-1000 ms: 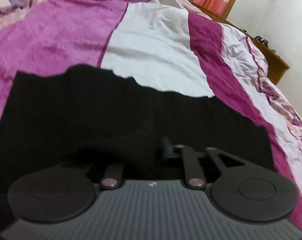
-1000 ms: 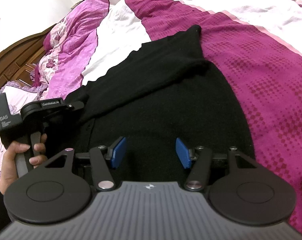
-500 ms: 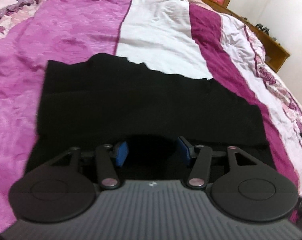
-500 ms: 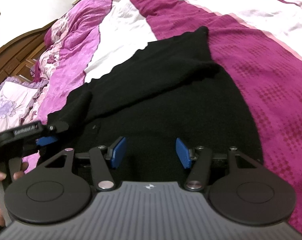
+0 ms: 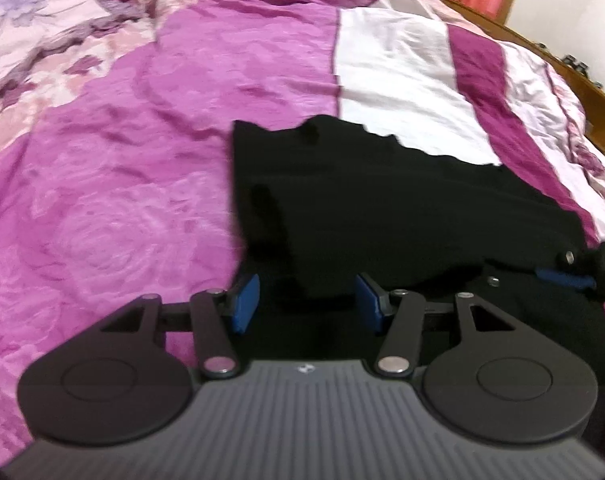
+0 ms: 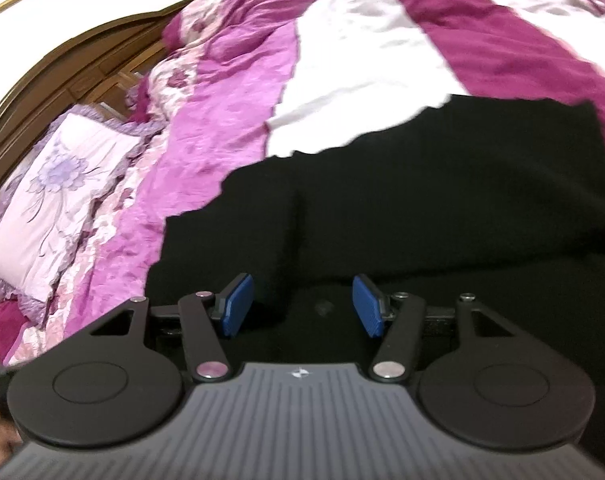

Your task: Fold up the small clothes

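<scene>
Blue pads stand wide apart on the left tool (image 5: pixel 306 307), with nothing between them; it hangs low over the near left corner of the black garment (image 5: pixel 402 216), one pad almost out over the bedspread (image 5: pixel 134 168), which looks like a line-up on that corner for a fresh grip. The right tool (image 6: pixel 300 306) is just as wide open and empty, held above the garment's near part, further in from its left side. In the left view its blue tip shows at the garment's right side, so the two tools sit well apart across the cloth, probably to take it at two points and keep a fold square. The garment lies spread on the bed, a layer already turned over across it with a soft ridge between the tools and its far, wavy hem. Beyond the garment run white and purple stripes; a floral pillow (image 6: pixel 58 196) and the wooden headboard (image 6: pixel 62 68) lie off to its left.
</scene>
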### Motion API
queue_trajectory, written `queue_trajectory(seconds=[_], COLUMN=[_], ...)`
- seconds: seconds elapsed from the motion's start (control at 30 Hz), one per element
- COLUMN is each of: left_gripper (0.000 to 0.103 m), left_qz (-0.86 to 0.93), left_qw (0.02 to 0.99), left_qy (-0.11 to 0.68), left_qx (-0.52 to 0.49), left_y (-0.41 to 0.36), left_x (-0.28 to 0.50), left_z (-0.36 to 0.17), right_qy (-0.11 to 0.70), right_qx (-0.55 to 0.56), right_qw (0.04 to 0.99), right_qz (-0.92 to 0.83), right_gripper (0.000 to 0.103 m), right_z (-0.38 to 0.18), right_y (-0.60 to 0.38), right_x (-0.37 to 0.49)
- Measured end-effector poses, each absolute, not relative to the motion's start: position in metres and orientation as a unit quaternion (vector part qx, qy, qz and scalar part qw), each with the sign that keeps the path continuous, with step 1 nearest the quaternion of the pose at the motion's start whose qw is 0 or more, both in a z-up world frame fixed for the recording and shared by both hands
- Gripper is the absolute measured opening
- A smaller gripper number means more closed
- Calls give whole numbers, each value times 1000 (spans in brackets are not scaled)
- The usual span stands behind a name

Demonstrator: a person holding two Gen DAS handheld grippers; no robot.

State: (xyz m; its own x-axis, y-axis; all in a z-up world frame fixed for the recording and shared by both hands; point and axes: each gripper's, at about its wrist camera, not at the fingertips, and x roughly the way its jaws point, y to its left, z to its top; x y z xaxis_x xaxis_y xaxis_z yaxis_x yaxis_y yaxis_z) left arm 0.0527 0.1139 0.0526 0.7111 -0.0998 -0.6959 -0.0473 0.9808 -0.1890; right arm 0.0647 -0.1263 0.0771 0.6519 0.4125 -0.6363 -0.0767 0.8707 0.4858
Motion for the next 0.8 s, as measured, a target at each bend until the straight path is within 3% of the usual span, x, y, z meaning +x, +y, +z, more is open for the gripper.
queue_trajectory(seconds=[0.37, 0.4, 0.47, 0.53, 0.8], left_gripper=[55, 55, 55, 55, 62], left_qz=[12, 12, 10, 9, 0], left_qw=[920, 921, 923, 923, 927], left_qy=[376, 374, 370, 368, 356], left_qx=[-111, -112, -110, -110, -115], left_y=[137, 138, 138, 137, 134], left_x=[58, 60, 66, 72, 90], left_z=[37, 36, 33, 31, 29], right_qy=[431, 431, 432, 434, 336], right_qx=[160, 156, 154, 161, 142], right_qw=[874, 875, 874, 870, 914], right_qz=[155, 157, 162, 169, 180], right_gripper=[60, 56, 23, 7, 5], right_z=[49, 48, 46, 48, 117], right_y=[-73, -71, -67, -65, -67], right_x=[139, 142, 146, 150, 141])
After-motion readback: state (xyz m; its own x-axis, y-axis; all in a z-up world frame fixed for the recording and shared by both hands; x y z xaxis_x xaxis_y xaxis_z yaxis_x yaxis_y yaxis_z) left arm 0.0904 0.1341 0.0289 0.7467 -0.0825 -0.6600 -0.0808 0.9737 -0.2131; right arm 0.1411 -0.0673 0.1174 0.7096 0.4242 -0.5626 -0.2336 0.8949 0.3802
